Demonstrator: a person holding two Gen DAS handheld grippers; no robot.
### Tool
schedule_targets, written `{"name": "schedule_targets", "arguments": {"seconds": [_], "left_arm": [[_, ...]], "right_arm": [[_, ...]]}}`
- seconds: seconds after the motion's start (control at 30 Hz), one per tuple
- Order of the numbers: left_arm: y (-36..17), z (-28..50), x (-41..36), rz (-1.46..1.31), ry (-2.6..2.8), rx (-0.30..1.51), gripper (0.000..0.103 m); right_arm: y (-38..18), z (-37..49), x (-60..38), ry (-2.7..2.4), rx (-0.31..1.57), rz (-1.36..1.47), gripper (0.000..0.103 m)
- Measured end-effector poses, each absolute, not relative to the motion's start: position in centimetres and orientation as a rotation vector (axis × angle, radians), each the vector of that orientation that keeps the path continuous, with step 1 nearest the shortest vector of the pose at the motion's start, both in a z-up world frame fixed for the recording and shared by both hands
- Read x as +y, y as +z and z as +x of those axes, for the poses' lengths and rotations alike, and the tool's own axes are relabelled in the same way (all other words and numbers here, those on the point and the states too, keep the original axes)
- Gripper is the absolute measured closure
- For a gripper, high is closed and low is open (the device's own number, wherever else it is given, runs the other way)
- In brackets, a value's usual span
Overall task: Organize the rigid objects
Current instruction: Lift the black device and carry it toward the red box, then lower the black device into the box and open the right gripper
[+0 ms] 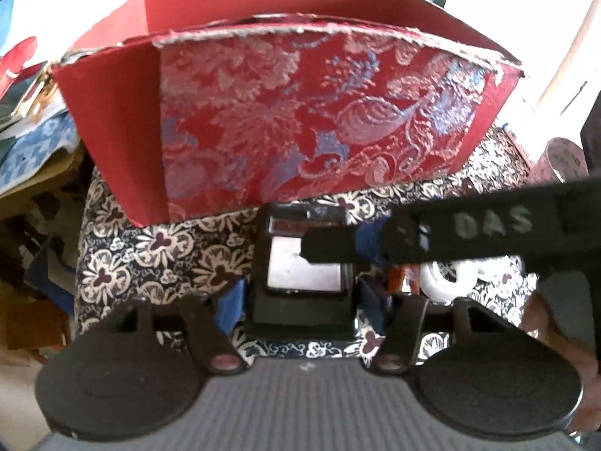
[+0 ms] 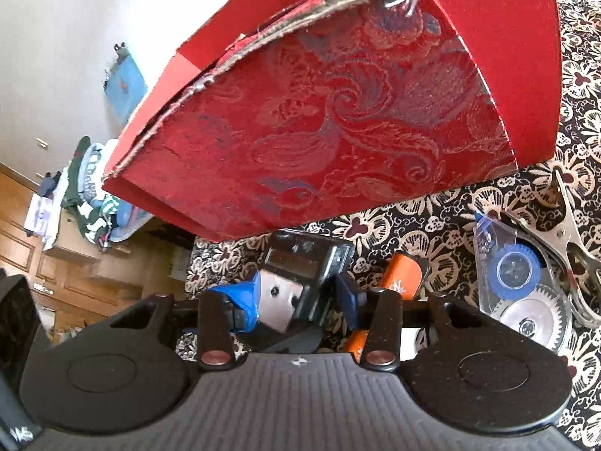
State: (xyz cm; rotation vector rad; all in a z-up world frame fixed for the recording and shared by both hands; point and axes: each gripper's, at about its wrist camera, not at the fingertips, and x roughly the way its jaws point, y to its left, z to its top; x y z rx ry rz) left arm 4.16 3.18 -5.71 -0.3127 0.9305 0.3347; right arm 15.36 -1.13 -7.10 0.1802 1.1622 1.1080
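I am working in a lived-in home, most likely a bedroom or family room. At the left of the right wrist view I see panelled wooden cabinets (image 2: pixel 71 263) with a heap of folded clothes (image 2: pixel 94 195) on top, against a plain white wall (image 2: pixel 56 37). The counter wears a dark floral cloth (image 2: pixel 432 221), a household fabric. At the left edge of the left wrist view, stacked papers and bags (image 1: pixel 30 139) add ordinary domestic clutter.
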Motion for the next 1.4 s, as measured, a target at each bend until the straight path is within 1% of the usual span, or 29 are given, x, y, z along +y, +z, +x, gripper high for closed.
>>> {"name": "schedule_targets", "arguments": {"seconds": [0.03,0.07,0.13,0.17,0.23,0.27,0.3,0.4,0.53,0.63,0.7,0.87,1.1,1.2,1.27,1.4], "left_arm": [[-5.8,4.3,2.9,-0.296,0.332,0.931,0.041],[-5.9,4.4,2.6,-0.27,0.328,0.934,0.033],[-6.3,4.7,2.2,-0.226,0.338,0.944,0.03],[-6.6,4.8,2.1,-0.218,0.341,0.948,0.026],[-7.0,4.9,1.7,-0.179,0.358,0.928,0.028],[-7.1,5.1,1.5,-0.184,0.345,0.917,0.036],[-7.0,5.2,1.4,-0.18,0.352,0.911,0.039],[-6.9,5.0,2.0,-0.223,0.329,0.896,0.04],[-6.1,4.1,4.3,-0.38,0.283,0.869,0.04],[-5.5,3.1,5.6,-0.462,0.263,0.842,0.04],[-4.9,2.8,5.9,-0.491,0.246,0.826,0.04],[-1.9,1.5,5.8,-0.47,0.235,0.791,0.04],[5.7,1.3,4.6,-0.369,0.155,0.658,0.04],[9.1,2.9,4.3,-0.31,0.128,0.6,0.04],[10.5,4.4,4.2,-0.27,0.13,0.578,0.04],[11.7,8.8,5.7,-0.226,0.146,0.581,0.04]], "right_arm": [[-7.2,15.3,-1.1,1.111,1.157,0.189,0.073],[-7.3,15.4,-1.1,1.113,1.154,0.195,0.073],[-7.5,15.3,-1.0,1.122,1.141,0.204,0.073],[-7.5,15.3,-1.0,1.126,1.134,0.206,0.073],[-7.6,15.2,-1.2,1.114,1.123,0.214,0.071],[-7.6,15.2,-1.3,1.111,1.122,0.22,0.071],[-7.7,15.4,-1.4,1.112,1.134,0.231,0.071],[-8.0,16.0,-2.1,1.097,1.172,0.283,0.073],[-8.2,16.4,-2.5,1.108,1.215,0.309,0.073],[-8.3,16.6,-2.7,1.119,1.273,0.361,0.071],[-7.6,16.7,-3.2,1.136,1.27,0.378,0.073],[-3.9,17.1,-5.8,1.184,1.224,0.422,0.077],[4.1,17.8,-8.3,1.273,0.984,0.4,0.081],[6.1,19.4,-7.3,1.278,0.903,0.37,0.082],[6.9,21.1,-6.2,1.276,0.864,0.338,0.082],[6.8,25.0,-3.4,1.254,0.903,0.291,0.082]]}}
